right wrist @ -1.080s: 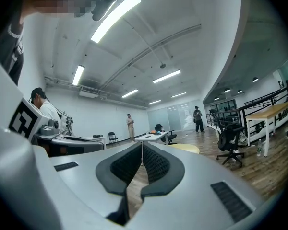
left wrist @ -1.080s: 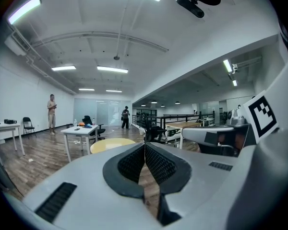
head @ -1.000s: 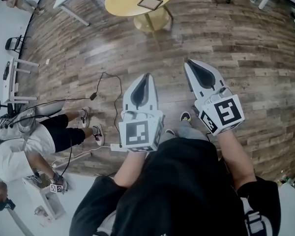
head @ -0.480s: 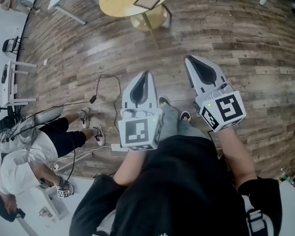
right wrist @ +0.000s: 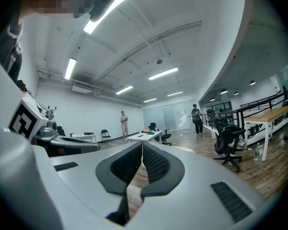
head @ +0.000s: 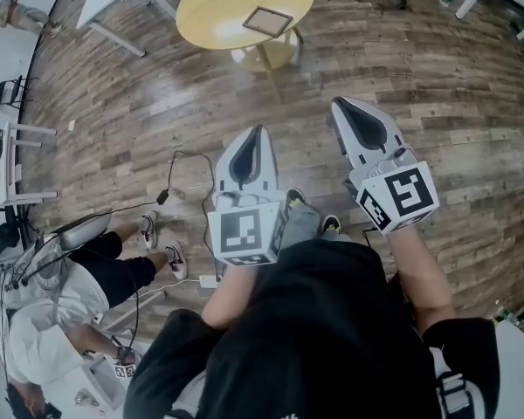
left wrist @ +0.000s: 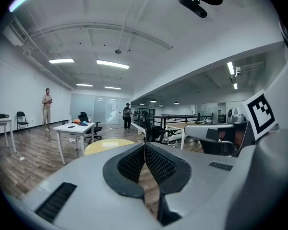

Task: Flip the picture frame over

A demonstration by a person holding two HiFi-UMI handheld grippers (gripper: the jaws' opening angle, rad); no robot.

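Jaws shut, empty — picture frame lies on round table.

Wood-plank floor, round yellow table, white desk, white walls w/ ceiling strip lights.

We wear a black short-sleeved top with white print at the right shoulder, grey trousers and dark shoes trimmed in yellow. Our left gripper and right gripper are pale grey tapering shells with black ribbed pads, each bearing a marker cube printed in black and white squares.
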